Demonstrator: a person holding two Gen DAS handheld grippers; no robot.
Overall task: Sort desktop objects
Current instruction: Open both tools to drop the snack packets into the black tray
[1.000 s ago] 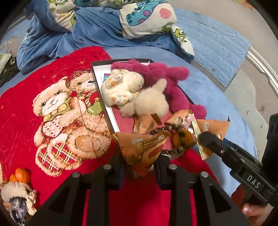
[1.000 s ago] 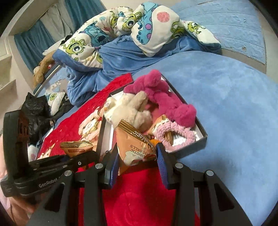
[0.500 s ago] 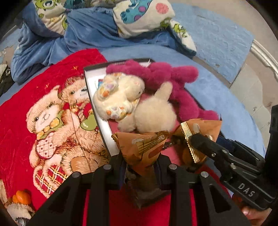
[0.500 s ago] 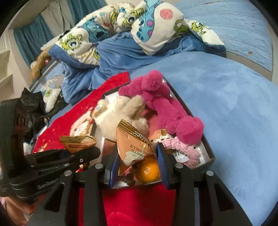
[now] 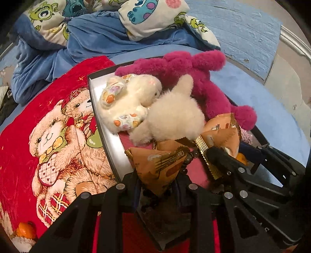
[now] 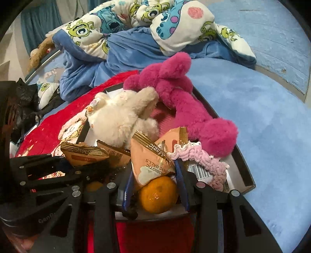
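Observation:
My left gripper (image 5: 157,181) is shut on an orange snack packet (image 5: 159,165) and holds it over the near end of the dark box (image 5: 101,116). My right gripper (image 6: 153,175) is shut on a second orange snack packet (image 6: 149,155), over the same box (image 6: 241,165). The right gripper also shows in the left wrist view (image 5: 219,157), and the left gripper in the right wrist view (image 6: 85,163). The box holds a magenta plush (image 5: 204,77), a cream plush (image 5: 132,101), a mandarin (image 6: 158,194) and a pink knitted piece (image 6: 204,157).
The box lies on a red teddy-bear blanket (image 5: 48,136) over a blue bed cover (image 6: 262,116). A monster-print duvet (image 5: 151,17) is bunched at the back. Another mandarin (image 5: 24,231) lies at the blanket's near left. A black bag (image 6: 25,105) is far left.
Both grippers moved forward with their packets, from in front of the box to over its near end. The mandarin in the box now sits between the right gripper's fingers' bases.

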